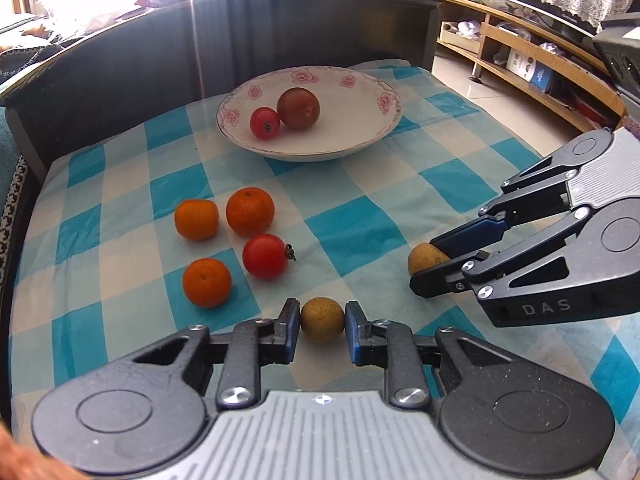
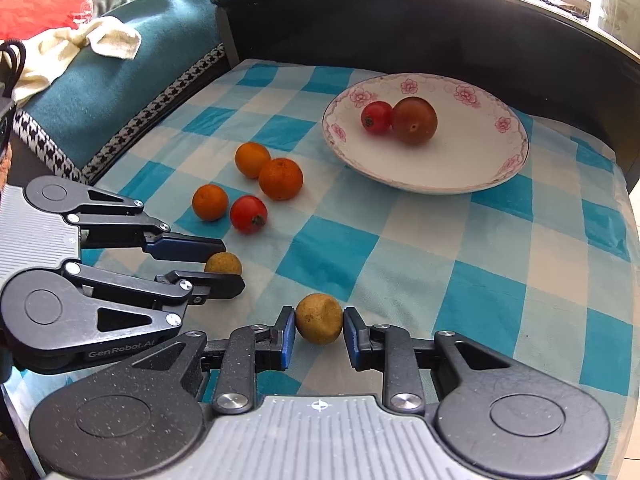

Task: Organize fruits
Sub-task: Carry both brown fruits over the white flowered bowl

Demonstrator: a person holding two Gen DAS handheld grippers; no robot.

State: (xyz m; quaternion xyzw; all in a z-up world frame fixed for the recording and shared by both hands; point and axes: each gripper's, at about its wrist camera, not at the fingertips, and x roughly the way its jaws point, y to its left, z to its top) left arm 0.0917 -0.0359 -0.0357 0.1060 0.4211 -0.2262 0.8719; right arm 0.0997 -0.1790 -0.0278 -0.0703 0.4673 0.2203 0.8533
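Observation:
My left gripper (image 1: 322, 320) is shut on a small brown round fruit (image 1: 322, 320) low over the blue checked cloth; it also shows in the right wrist view (image 2: 224, 263). My right gripper (image 2: 319, 320) is shut on a second brown fruit (image 2: 319, 319), which also shows in the left wrist view (image 1: 426, 258). A white flowered plate (image 1: 360, 136) at the back holds a small red tomato (image 1: 264, 122) and a larger dark red-brown one (image 1: 298, 107). Three oranges (image 1: 250, 211) (image 1: 196, 219) (image 1: 207, 282) and a red tomato (image 1: 265, 256) lie on the cloth left of centre.
A dark curved headboard-like wall (image 1: 160, 60) rises behind the plate. A teal blanket with a houndstooth trim (image 2: 120, 80) lies to the left. Low wooden shelves (image 1: 520, 64) stand at the far right beyond the cloth's edge.

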